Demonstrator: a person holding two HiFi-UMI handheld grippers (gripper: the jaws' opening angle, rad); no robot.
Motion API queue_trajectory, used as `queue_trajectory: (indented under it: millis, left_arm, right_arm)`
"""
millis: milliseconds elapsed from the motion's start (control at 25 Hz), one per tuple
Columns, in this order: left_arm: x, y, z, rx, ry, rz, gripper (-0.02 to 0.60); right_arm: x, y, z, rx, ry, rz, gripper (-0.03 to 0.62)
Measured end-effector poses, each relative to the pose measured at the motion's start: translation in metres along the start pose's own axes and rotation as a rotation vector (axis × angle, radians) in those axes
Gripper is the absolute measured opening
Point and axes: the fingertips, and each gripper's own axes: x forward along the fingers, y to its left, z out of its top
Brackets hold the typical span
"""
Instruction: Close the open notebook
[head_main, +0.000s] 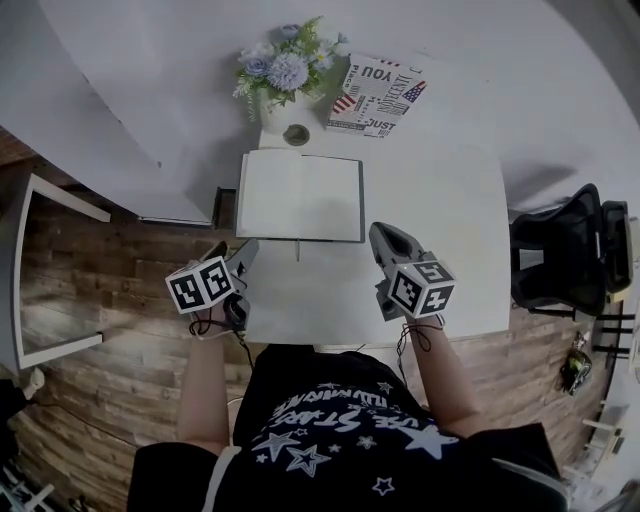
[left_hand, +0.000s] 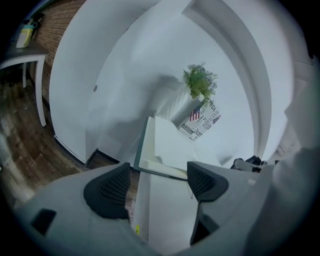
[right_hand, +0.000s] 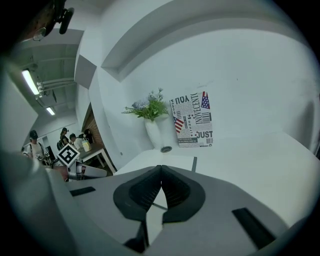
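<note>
The open notebook (head_main: 300, 195) lies flat on the white table (head_main: 450, 200), blank pages up, with a thin bookmark hanging from its near edge. My left gripper (head_main: 243, 256) hovers at the table's near left corner, just short of the notebook's lower left corner, open and empty. In the left gripper view the notebook (left_hand: 167, 145) shows beyond the spread jaws of the left gripper (left_hand: 156, 182). My right gripper (head_main: 383, 235) sits just off the notebook's lower right corner, shut on nothing. In the right gripper view the jaws of the right gripper (right_hand: 161, 192) meet, and the notebook (right_hand: 172, 159) lies low ahead.
A white vase of flowers (head_main: 285, 75) and a small round cup (head_main: 296, 134) stand behind the notebook, next to a printed black-and-white card (head_main: 375, 95). A black office chair (head_main: 565, 250) is right of the table. A grey side table (head_main: 40, 200) stands at left.
</note>
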Motion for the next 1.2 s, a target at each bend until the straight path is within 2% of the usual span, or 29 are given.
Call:
queue_trajectory:
  millis: [720, 760, 800, 840, 880, 1040, 1200]
  left_arm:
    - [0.044, 0.023, -0.006, -0.134, 0.093, -0.067, 0.345]
    - [0.045, 0.025, -0.006, -0.137, 0.096, -0.065, 0.315]
    - [0.045, 0.027, -0.005, -0.135, 0.098, -0.054, 0.243]
    - [0.044, 0.030, -0.005, -0.130, 0.098, -0.037, 0.200]
    - [0.043, 0.032, -0.004, -0.127, 0.097, -0.022, 0.175]
    - [0.034, 0.030, 0.002, -0.125, 0.071, -0.003, 0.097]
    - [0.024, 0.017, 0.014, -0.083, 0.033, 0.012, 0.066]
  right_arm:
    - [0.025, -0.024, -0.010, 0.023, 0.059, -0.032, 0.002]
    - [0.026, -0.024, -0.010, 0.027, 0.057, -0.033, 0.002]
    - [0.026, -0.024, -0.010, 0.030, 0.056, -0.033, 0.002]
    - [0.026, -0.024, -0.010, 0.032, 0.055, -0.032, 0.002]
    - [0.025, -0.024, -0.011, 0.032, 0.054, -0.031, 0.002]
    - [0.016, -0.028, -0.011, 0.039, 0.041, -0.037, 0.002]
    - [0.003, -0.031, -0.010, 0.049, 0.015, -0.034, 0.002]
